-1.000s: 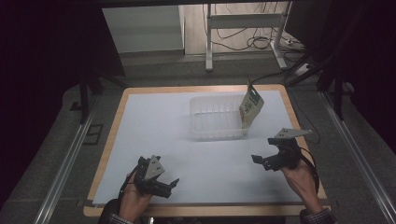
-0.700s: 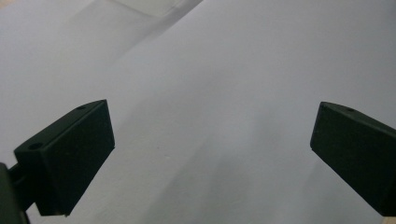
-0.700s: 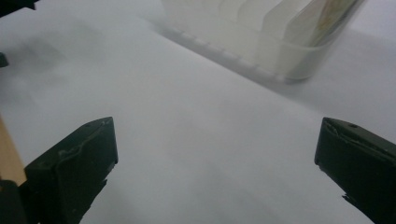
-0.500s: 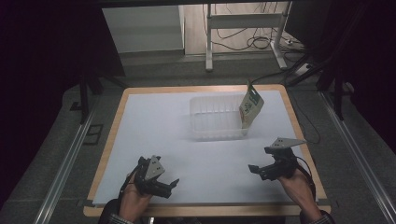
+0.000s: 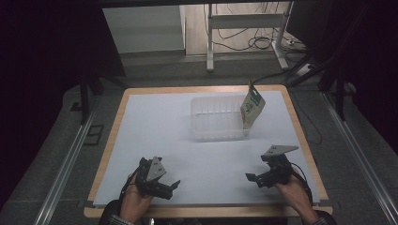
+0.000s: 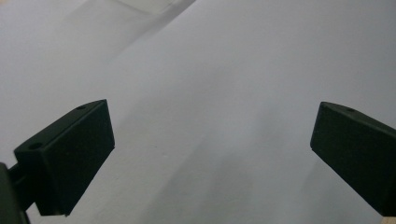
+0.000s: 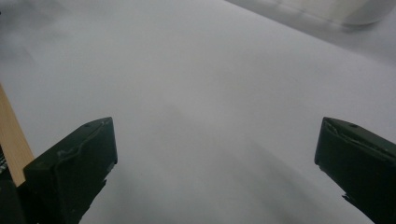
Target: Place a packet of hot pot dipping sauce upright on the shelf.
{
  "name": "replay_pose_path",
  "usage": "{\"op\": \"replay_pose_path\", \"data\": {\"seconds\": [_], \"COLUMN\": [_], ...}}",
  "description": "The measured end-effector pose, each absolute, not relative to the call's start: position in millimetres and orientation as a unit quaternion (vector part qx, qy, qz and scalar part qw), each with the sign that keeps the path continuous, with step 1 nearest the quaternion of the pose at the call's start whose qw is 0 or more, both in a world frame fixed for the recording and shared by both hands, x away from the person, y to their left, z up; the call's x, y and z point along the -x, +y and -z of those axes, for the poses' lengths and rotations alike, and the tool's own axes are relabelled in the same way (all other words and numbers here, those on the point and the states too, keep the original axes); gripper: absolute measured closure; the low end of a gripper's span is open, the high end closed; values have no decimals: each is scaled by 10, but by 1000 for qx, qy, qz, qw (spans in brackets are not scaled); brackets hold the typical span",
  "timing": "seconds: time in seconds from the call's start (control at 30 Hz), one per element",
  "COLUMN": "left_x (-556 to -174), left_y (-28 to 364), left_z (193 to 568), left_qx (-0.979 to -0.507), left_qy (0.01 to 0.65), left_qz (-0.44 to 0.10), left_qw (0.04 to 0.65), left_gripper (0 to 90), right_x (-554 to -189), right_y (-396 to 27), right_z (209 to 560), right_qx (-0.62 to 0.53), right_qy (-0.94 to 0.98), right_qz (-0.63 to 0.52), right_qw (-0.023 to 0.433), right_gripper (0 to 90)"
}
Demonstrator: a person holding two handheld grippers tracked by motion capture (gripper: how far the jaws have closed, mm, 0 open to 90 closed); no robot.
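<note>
White tabletop (image 5: 187, 140), both grippers parked near the front edge, nothing picked up yet.
Left gripper (image 5: 170, 187) and right gripper (image 5: 253, 178) are held wide open and empty; next, probably, the packet (image 5: 251, 108) leaning in the clear tub (image 5: 218, 119) gets reached for.

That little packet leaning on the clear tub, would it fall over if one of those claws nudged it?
Probably yes. The packet stands tilted, propped against the tub's right end, so a light push would likely tip it. It looks thin and flat, so probably light and somewhat floppy. The tub seems thin clear plastic and may slide too.
</note>
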State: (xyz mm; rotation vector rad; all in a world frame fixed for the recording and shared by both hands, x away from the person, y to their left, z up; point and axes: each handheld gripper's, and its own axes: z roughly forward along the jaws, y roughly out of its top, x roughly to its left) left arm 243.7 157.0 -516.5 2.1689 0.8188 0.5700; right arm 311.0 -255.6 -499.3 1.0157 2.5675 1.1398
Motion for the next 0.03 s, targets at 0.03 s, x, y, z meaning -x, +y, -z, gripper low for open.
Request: {"op": "replay_pose_path", "data": {"seconds": [0.03], "left_x": [-2437], "left_y": [1568], "left_z": [5166], "left_qx": [-845], "left_qy": [319], "left_qz": [-222], "left_qw": [368], "left_gripper": [0], "right_x": [-3113], "right_y": [-2558], "right_z": [4996], "right_qx": [-339], "right_qy": [857], "right_qz": [-381], "right_qw": [76], "right_gripper": [0]}}
